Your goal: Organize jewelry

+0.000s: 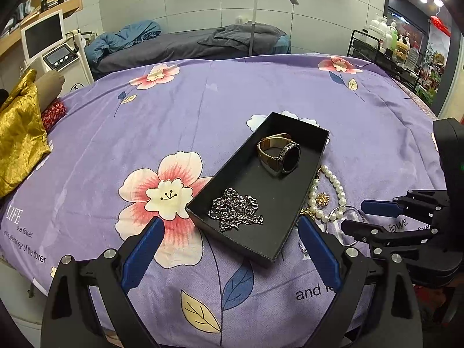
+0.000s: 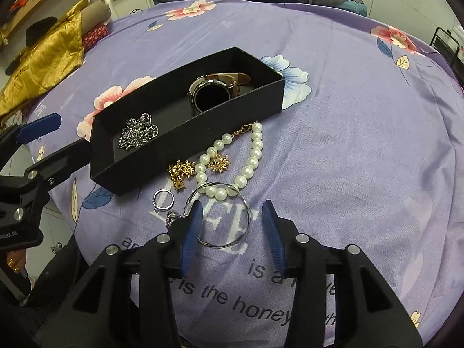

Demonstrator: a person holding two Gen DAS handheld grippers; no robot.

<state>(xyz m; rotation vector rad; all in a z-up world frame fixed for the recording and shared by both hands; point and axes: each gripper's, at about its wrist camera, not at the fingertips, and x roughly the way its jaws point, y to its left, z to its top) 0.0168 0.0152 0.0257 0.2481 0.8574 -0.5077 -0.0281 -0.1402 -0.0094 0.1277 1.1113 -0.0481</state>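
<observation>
A black open box [image 1: 316, 145] [image 2: 185, 142] lies on the purple flowered cloth. In it are a watch [image 1: 282, 152] [image 2: 214, 88] and a silver chain [image 1: 236, 210] [image 2: 137, 130]. Beside the box lie a pearl bracelet [image 2: 249, 156] [image 1: 336, 184], gold brooches [image 2: 181, 171], a silver ring [image 2: 163, 200] and a thin wire bangle [image 2: 223, 217]. My right gripper [image 2: 232, 211] [image 1: 352, 214] is open, low over the bangle, its fingers either side of it. My left gripper [image 1: 229, 229] is open and empty at the box's near end.
A gold cloth [image 1: 20, 133] and a red patterned pouch [image 1: 53, 111] lie at the cloth's left edge. Behind are a machine with a screen [image 1: 46, 36], a grey bed [image 1: 188, 43], a lamp [image 1: 255, 5] and a bottle rack [image 1: 388, 43].
</observation>
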